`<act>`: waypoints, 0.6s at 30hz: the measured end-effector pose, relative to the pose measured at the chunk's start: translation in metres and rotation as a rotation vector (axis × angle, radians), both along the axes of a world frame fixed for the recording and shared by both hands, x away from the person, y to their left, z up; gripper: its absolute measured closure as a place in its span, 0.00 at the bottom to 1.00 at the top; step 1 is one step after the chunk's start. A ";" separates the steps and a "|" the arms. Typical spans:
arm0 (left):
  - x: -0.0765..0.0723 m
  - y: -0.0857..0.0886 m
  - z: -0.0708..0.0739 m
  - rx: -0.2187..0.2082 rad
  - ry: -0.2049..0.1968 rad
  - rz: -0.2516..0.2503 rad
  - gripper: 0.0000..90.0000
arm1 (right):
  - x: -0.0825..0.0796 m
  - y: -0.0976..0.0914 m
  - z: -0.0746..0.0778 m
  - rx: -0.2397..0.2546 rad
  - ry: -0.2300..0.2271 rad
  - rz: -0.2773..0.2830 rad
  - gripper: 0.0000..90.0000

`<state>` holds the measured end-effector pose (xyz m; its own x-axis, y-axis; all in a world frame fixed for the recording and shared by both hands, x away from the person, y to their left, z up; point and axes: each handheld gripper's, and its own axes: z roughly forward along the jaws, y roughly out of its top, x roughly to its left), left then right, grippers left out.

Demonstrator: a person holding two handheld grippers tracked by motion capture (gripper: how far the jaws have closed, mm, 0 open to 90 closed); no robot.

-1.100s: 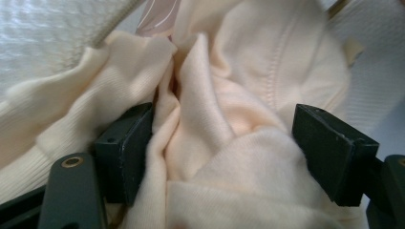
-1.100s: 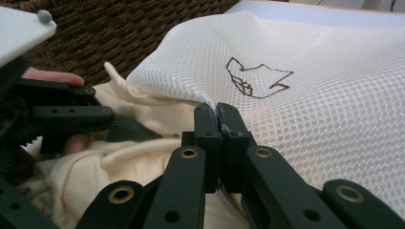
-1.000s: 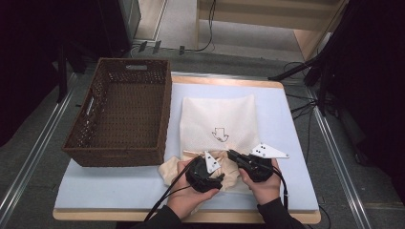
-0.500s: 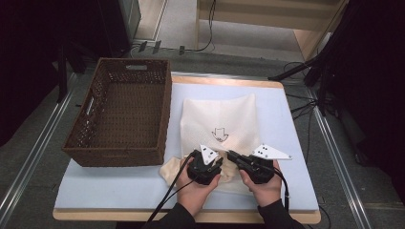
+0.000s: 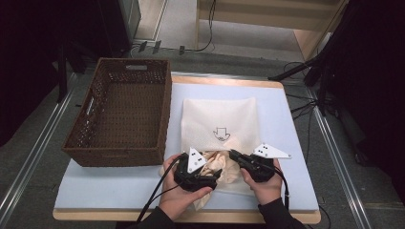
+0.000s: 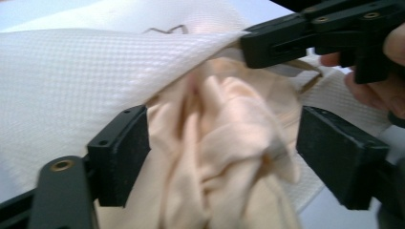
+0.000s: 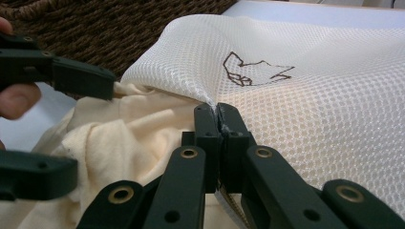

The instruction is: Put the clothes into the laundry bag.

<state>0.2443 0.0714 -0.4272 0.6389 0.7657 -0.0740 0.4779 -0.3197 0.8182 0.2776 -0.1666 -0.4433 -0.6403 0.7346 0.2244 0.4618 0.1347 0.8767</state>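
**Mesh bag stuffing: cloth partly in, rest hanging out of the mouth**

Mesh bag (image 5: 219, 121) lies flat on the blue counter (image 5: 110, 186), just right of the wicker basket (image 5: 119, 112), with its mouth toward the person. Cream cloth (image 5: 224, 169) sits bunched at that mouth, part under the mesh, part spilling onto the counter near the left hand.

Right gripper (image 7: 218, 112): fingers pressed together on the bag's upper edge, pinching the mesh and lifting it so the mouth stays open. The right gripper view shows the edge tented up from the pinch.

Left gripper (image 6: 222, 148): fingers have just been opening and now stand apart, one on each side of the cloth bundle. The pads look clear of the fabric, so no grip on it right now.

Status, as I read it:
- Done: bag mouth opened and held; leading part of the cloth tucked under the mesh.
- Left: a good share of the cloth is outside. It needs a fresh grab lower down and more pushes in.
- Basket is empty; whether the bag ends up there I can't tell.
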 end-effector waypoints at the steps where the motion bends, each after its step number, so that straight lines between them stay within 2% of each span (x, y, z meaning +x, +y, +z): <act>1: 0.002 0.003 -0.004 0.005 0.030 -0.001 0.16 | 0.000 0.000 0.000 0.000 0.001 -0.001 0.98; 2: 0.005 0.004 -0.009 0.008 0.070 -0.012 0.16 | 0.000 0.000 0.000 0.001 0.003 -0.002 0.98; 3: 0.005 0.004 -0.009 0.008 0.070 -0.012 0.15 | 0.000 0.000 0.000 0.001 0.004 -0.001 0.98; 4: 0.010 0.002 -0.020 0.027 0.141 -0.043 0.15 | 0.000 0.001 -0.001 0.000 0.006 -0.001 0.98; 7: 0.012 -0.005 -0.025 0.050 0.162 -0.070 0.19 | 0.000 0.003 -0.002 -0.007 0.009 0.003 0.98; 13: 0.008 -0.015 -0.018 0.093 0.133 -0.099 0.60 | 0.001 0.004 -0.004 0.000 0.024 0.009 0.98; 14: 0.005 -0.019 -0.013 0.100 0.106 -0.100 0.64 | 0.000 0.007 -0.005 -0.001 0.023 0.019 0.98; 17: 0.003 -0.024 -0.009 0.091 0.090 -0.104 0.69 | -0.003 0.009 -0.002 0.011 0.010 0.026 0.98; 18: 0.002 -0.029 -0.005 0.079 0.063 -0.073 0.69 | -0.004 0.009 0.000 0.019 0.008 0.027 0.98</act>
